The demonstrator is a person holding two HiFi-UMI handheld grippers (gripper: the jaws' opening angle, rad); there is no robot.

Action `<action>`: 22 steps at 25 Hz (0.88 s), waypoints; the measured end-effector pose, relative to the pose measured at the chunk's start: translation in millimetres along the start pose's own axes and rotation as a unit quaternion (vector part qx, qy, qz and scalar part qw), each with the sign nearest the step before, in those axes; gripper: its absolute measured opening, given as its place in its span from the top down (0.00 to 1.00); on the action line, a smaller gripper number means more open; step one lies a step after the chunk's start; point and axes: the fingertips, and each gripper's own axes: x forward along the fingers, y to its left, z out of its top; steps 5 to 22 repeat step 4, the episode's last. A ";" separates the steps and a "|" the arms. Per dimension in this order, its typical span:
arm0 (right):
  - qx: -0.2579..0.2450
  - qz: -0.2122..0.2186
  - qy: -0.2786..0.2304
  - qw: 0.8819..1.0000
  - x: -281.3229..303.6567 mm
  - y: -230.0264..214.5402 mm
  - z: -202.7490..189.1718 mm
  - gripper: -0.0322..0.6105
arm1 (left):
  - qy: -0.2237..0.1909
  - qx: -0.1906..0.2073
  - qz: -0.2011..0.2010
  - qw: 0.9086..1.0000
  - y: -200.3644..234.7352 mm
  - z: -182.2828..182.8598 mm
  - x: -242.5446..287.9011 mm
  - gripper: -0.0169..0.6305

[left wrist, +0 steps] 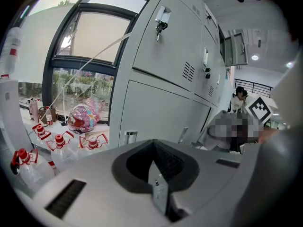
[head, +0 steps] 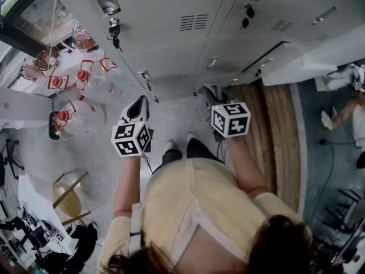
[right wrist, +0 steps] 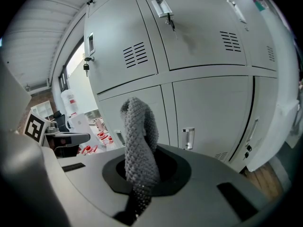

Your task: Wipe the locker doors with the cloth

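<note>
We held both claws out toward the locker doors (head: 171, 44), arms side by side. Our right claw (right wrist: 142, 193) was clamped on the cloth (right wrist: 139, 141), which stood upright from it, clear of the doors; our left claw (left wrist: 158, 193) was closed, empty.

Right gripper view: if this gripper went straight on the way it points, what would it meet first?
Most likely a lower locker door, with the grey cloth clamped in the right gripper touching it first. Nothing else shows in between, though depth is hard to judge.
</note>
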 end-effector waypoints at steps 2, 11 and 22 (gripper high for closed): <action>0.001 0.000 0.001 1.000 0.3 0.0 0.1 0.93 | 0.003 -0.003 0.000 1.000 0.1 -0.2 0.4 0.97; 0.002 0.000 0.001 1.000 0.6 0.2 0.3 0.93 | 0.006 -0.006 -0.001 1.000 0.2 -0.4 0.9 0.97; 0.002 0.000 0.001 1.000 0.6 0.2 0.3 0.93 | 0.006 -0.006 -0.001 1.000 0.2 -0.4 0.9 0.97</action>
